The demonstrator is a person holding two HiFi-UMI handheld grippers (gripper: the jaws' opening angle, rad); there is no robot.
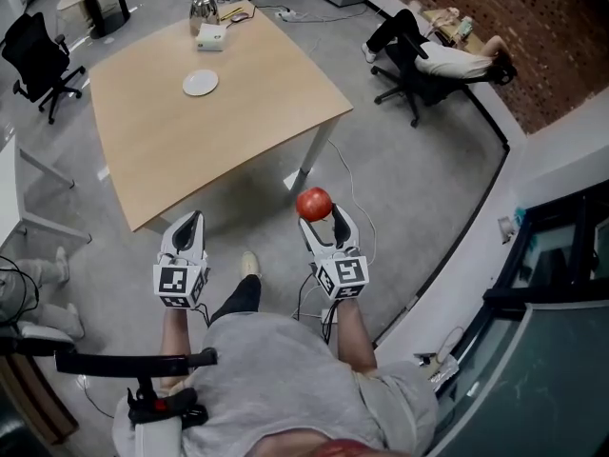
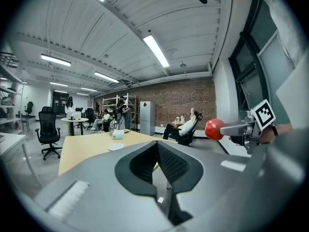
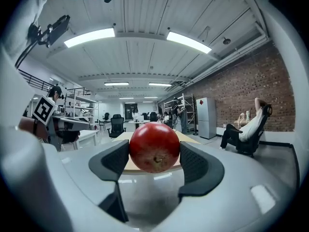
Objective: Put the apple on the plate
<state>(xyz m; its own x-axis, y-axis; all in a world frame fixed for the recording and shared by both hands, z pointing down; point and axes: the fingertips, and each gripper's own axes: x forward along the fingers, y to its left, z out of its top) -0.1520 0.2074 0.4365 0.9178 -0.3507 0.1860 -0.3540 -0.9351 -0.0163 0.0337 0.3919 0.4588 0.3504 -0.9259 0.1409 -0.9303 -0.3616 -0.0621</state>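
A red apple (image 1: pixel 313 203) is gripped between the two jaws of my right gripper (image 1: pixel 320 213), held in the air above the grey floor, short of the near corner of the wooden table (image 1: pixel 171 150). In the right gripper view the apple (image 3: pixel 154 147) fills the gap between the pads (image 3: pixel 116 161). A small white plate (image 1: pixel 200 83) lies on the far part of the table, empty. My left gripper (image 1: pixel 189 221) hangs level beside the right one, shut with nothing in it; its pads (image 2: pixel 166 161) meet. The left gripper view shows the plate (image 2: pixel 116 147) and the apple (image 2: pixel 214 129).
A metal kettle (image 1: pixel 203 9) and a white tissue box (image 1: pixel 211 37) stand at the table's far end. A black office chair (image 1: pixel 38 60) is at the left. A person reclines in a chair (image 1: pixel 447 60) by the brick wall. A glass partition (image 1: pixel 552 284) runs along the right.
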